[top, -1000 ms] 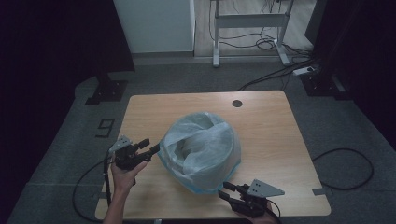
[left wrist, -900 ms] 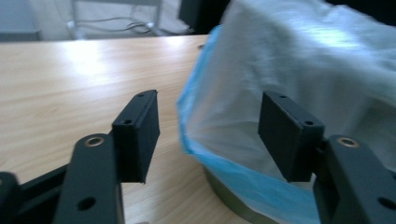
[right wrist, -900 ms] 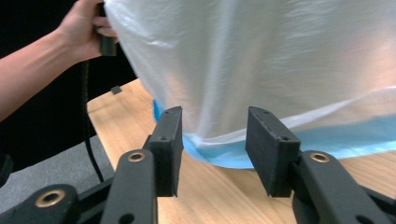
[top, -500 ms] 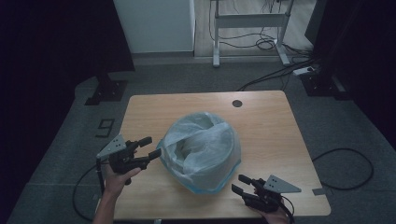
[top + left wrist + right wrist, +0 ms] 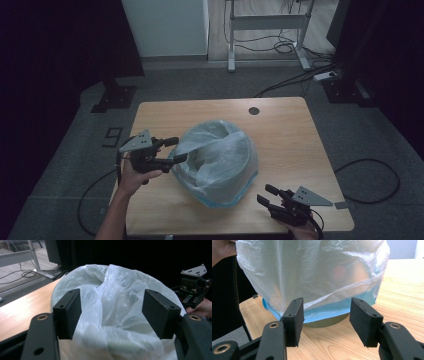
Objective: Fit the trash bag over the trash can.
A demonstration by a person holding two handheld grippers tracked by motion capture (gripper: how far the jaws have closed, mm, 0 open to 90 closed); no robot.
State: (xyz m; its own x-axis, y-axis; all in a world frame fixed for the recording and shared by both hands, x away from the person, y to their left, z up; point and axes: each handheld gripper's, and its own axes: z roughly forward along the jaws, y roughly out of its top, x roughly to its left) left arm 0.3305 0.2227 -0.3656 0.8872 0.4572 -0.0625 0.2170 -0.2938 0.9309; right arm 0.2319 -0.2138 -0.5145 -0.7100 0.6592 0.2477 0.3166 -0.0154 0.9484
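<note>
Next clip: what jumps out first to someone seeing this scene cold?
A puffed-up translucent plastic bag drawn over a round container sits mid-table, its blue hem near the base. The left gripper flanks it with open jaws at the bag's left side; the right gripper waits open at the near edge.

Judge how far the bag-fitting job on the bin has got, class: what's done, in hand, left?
Done: the plastic bag drapes over the bin, its blue hem near the base. In hand: nothing; left gripper and right gripper both open, off the bag. Left: probably tidying the loose top.
</note>
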